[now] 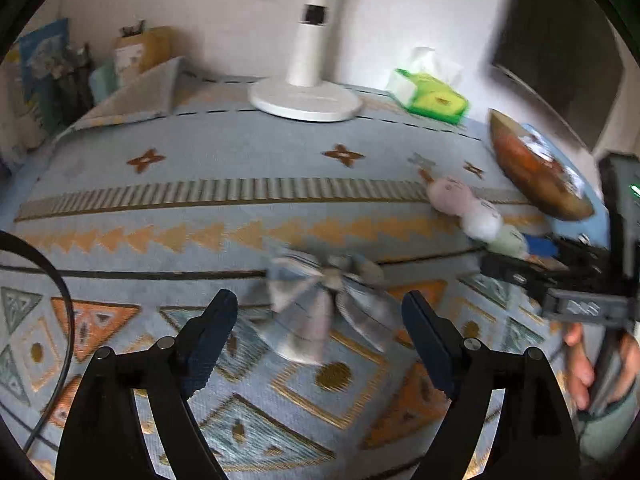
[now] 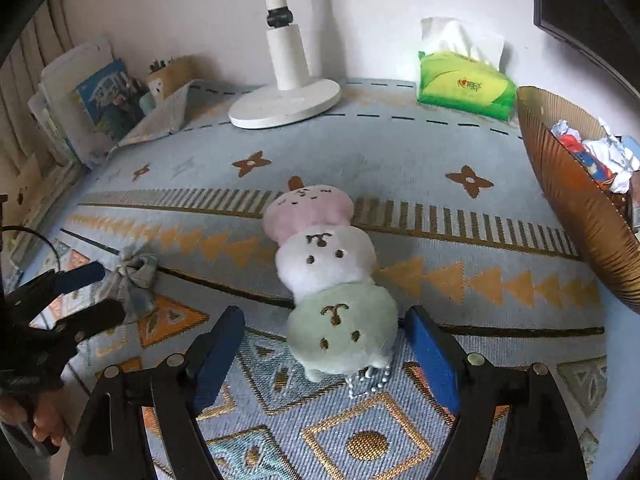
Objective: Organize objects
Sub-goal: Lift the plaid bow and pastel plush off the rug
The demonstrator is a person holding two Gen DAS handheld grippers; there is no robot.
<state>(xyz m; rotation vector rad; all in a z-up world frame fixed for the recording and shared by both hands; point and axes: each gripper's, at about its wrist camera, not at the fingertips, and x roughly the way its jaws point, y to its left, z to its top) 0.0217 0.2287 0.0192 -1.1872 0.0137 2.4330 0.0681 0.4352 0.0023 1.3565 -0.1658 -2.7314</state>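
**Listener:** What is nearest to you right now?

**Operator:** My right gripper [image 2: 324, 344], fingers spread wide, pinching nothing. Between them lies the green end of a soft plush skewer of three round faces, green, white and pink [image 2: 326, 276], flat on the patterned blue woven cloth covering the worktop [image 2: 400, 160]. A small beaded chain [image 2: 368, 384] trails from its near end.

**Listener:** And your left?

**Operator:** My left gripper [image 1: 320, 328] is spread too, empty, with a limp grey fabric bow [image 1: 320, 300] lying between the fingers, though blurred.

**Listener:** How would they handle?

**Operator:** Both look light and squashy. I judge the plush best pinched across its green ball, the bow at its knot.

**Listener:** Further back?

**Operator:** A ribbed amber bowl [image 2: 580, 216] of crumpled wrappers sits right, then a green tissue pack [image 2: 464, 88] and a white lamp base [image 2: 284, 104].
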